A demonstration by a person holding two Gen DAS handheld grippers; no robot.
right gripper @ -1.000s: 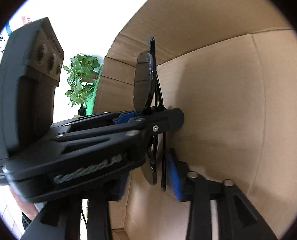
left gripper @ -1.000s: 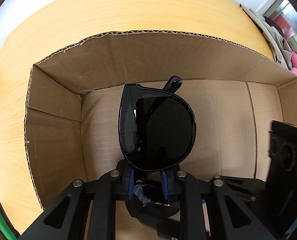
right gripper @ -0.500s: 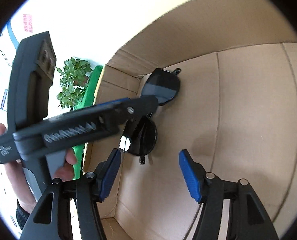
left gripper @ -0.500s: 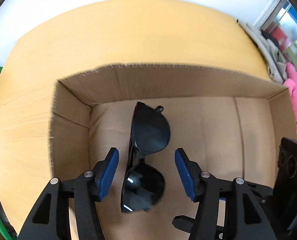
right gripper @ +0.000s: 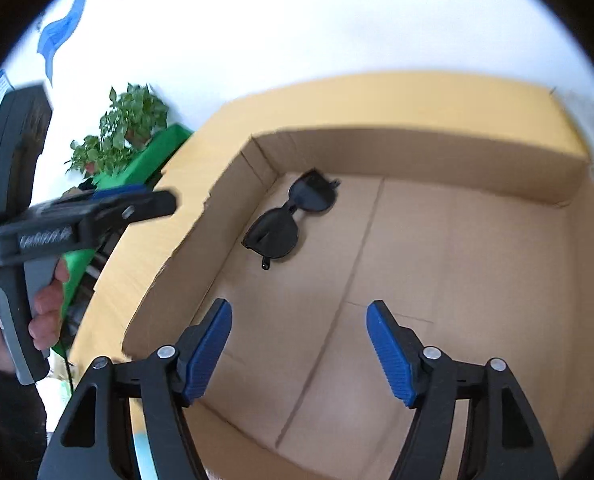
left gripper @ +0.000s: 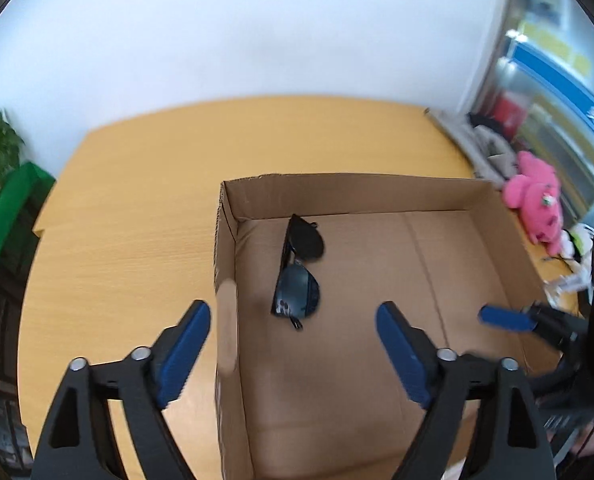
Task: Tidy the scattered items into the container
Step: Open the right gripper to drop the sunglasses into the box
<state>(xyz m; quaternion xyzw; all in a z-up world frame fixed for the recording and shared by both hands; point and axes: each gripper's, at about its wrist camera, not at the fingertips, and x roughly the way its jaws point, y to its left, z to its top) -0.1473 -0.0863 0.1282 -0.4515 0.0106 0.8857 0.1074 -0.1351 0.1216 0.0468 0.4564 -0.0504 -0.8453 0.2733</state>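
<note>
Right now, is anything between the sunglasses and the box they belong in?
Nothing visible. The sunglasses already lie on the cardboard box floor near its far-left corner. Both tools, left and right, are open and apart from them.

box (left gripper: 377,196): matt corrugated cardboard | sunglasses (left gripper: 299,270): glossy black plastic | table (left gripper: 129,248): smooth wood
</note>
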